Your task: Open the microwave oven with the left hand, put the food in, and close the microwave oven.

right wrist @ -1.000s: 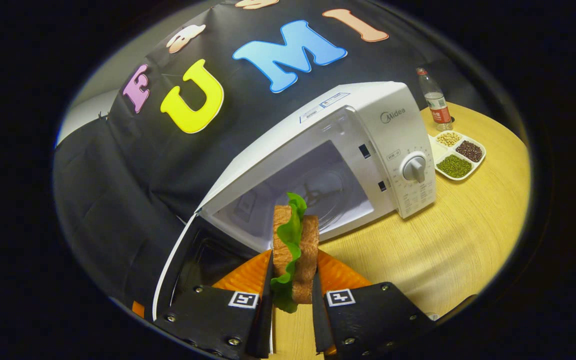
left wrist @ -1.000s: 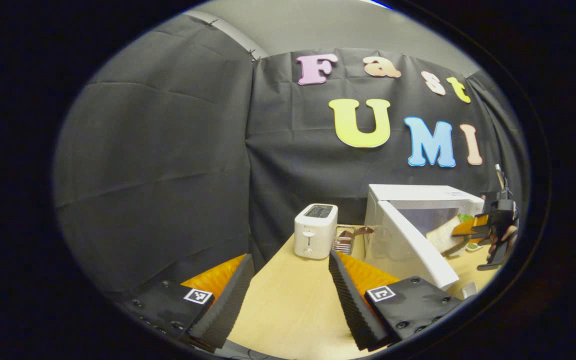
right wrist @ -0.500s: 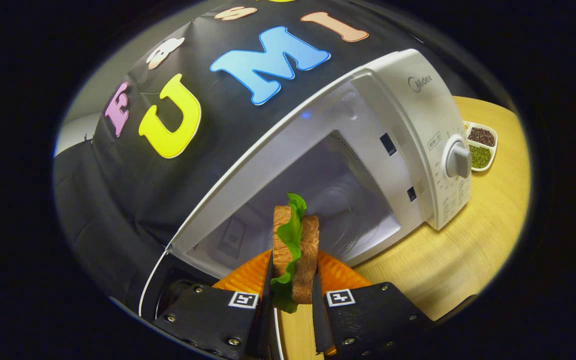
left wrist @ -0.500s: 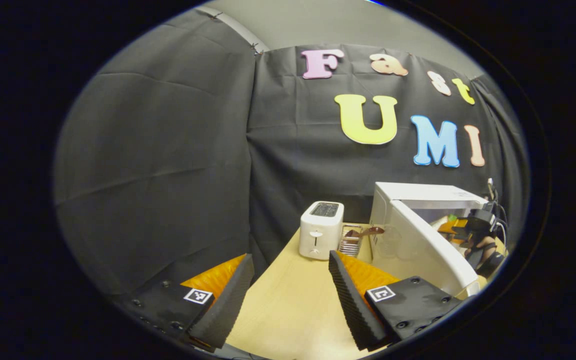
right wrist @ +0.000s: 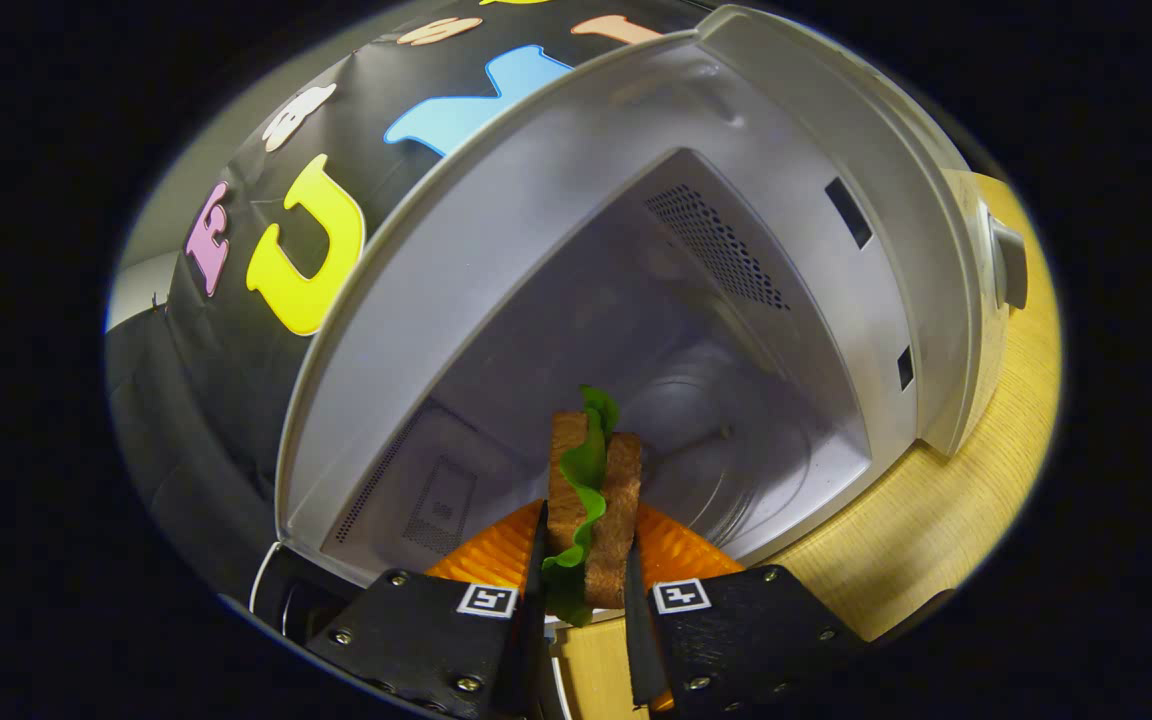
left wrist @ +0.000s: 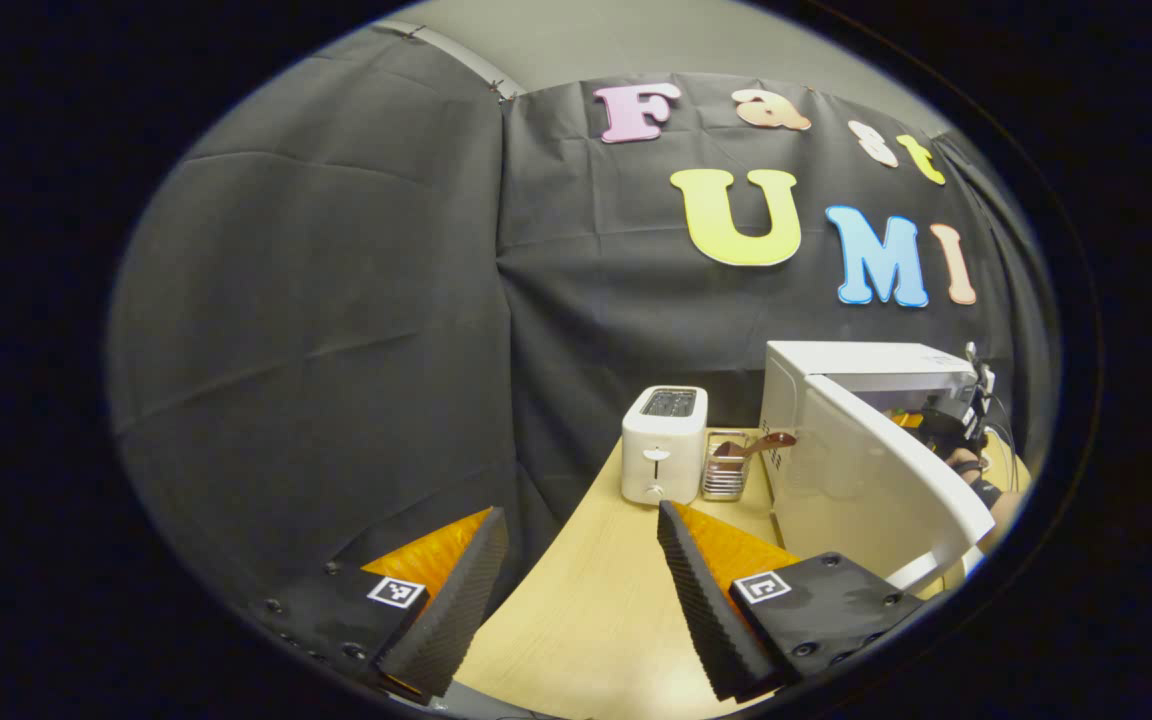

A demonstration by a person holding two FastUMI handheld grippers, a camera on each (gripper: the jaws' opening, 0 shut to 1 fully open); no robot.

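Placing step: the sandwich (right wrist: 591, 505) goes into the open microwave (right wrist: 636, 260); it is at the mouth of the cavity now, not yet set down, so I judge the task about half done.
How to do it well: push the right gripper (right wrist: 583, 625) straight forward until the sandwich is above the round glass plate (right wrist: 736, 450), then lower it before the fingers open; if released too early, it can fall on the front sill or tip over.
Care: keep the gripper in the middle of the opening, away from the side walls and the top edge; pull back along the same line so that the door (left wrist: 876, 490) can close freely.
Sandwich look: two brown bread slices standing on edge with a green lettuce leaf between them; the leaf sticks out above and hangs below the bread; it looks soft, so a light squeeze is enough.
Right gripper: narrow, both fingers press on the bread slices from each side.
Left gripper (left wrist: 576, 600): wide apart, holding nothing, hanging over the table (left wrist: 586, 610) edge, well apart from the door.
Microwave: white, door swung open to the left, inside pale and bare, a vent grille on the right inner wall.
Around: in the left gripper view a white toaster (left wrist: 664, 445) stands beside a small wire rack (left wrist: 726, 478), just left of the microwave.
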